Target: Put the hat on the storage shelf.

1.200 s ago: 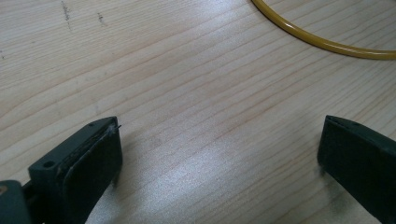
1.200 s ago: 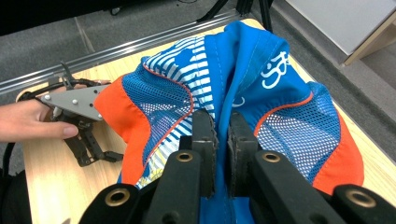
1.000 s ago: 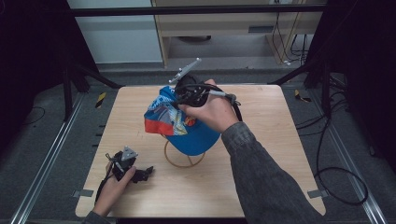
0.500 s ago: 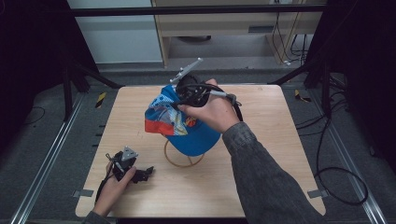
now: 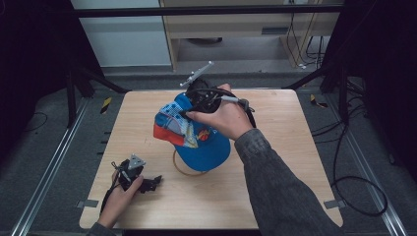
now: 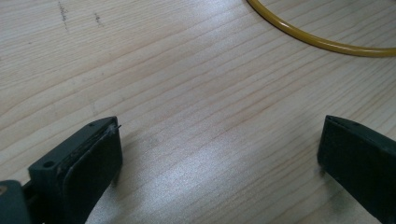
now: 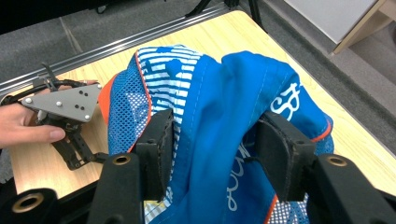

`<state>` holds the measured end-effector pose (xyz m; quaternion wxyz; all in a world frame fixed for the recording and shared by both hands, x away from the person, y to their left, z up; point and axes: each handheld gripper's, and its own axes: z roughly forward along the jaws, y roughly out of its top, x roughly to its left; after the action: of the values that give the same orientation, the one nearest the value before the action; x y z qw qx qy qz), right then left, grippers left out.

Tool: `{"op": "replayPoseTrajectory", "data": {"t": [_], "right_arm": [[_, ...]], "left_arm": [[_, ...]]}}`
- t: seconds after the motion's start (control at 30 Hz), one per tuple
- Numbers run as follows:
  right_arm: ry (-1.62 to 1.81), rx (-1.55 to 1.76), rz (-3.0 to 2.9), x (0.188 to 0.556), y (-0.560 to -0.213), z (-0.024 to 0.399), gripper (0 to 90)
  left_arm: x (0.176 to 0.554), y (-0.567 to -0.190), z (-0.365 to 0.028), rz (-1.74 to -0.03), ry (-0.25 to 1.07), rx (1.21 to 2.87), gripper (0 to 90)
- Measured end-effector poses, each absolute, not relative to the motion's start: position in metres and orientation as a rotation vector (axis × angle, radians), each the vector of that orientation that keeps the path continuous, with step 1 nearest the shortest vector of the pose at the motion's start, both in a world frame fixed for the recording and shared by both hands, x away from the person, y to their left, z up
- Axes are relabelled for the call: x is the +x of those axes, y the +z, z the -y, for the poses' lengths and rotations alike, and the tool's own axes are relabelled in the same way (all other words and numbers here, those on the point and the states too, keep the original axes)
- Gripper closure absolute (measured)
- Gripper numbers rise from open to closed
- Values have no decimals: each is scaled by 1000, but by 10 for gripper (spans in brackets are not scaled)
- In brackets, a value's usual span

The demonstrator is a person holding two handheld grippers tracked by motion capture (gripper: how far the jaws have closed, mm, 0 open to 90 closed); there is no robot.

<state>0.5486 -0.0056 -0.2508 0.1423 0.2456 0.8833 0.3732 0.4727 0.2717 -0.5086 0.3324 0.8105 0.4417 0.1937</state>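
At frame centre, a blue cap (image 5: pixel 199 140) is draped over a yellow wire stand (image 5: pixel 183 166) on the desk (image 5: pixel 275 196). Right tool (image 7: pixel 217 140) just opening, pads slack around the crown, apparently releasing. Left tool (image 6: pixel 219 154) rests wide, empty, lower left.

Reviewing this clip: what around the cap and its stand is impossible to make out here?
- Stand under the blue cap: high view, cap covers all but the yellow ring.
- Cap logo: right gripper view, fabric folds break the lettering.
- Right gripper pad contact: fabric bulges between the just-opening jaws, hiding it.
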Motion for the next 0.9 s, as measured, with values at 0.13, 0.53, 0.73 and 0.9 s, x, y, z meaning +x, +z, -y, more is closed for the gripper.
{"op": "replayPoseTrajectory", "data": {"t": [0.13, 0.53, 0.73, 0.9], "right_arm": [[1074, 714, -2549, 549, -251, 7, 446], [1083, 717, -2555, 545, -252, 9, 373], [1085, 726, -2541, 543, -253, 10, 260], [1077, 737, -2536, 543, -254, 10, 191]], "left_arm": [[473, -509, -272, -1154, 506, 2117, 0], [473, -509, -272, -1155, 507, 2115, 0], [473, -509, -272, -1155, 507, 2115, 0], [473, -509, -272, -1155, 507, 2116, 0]]}}
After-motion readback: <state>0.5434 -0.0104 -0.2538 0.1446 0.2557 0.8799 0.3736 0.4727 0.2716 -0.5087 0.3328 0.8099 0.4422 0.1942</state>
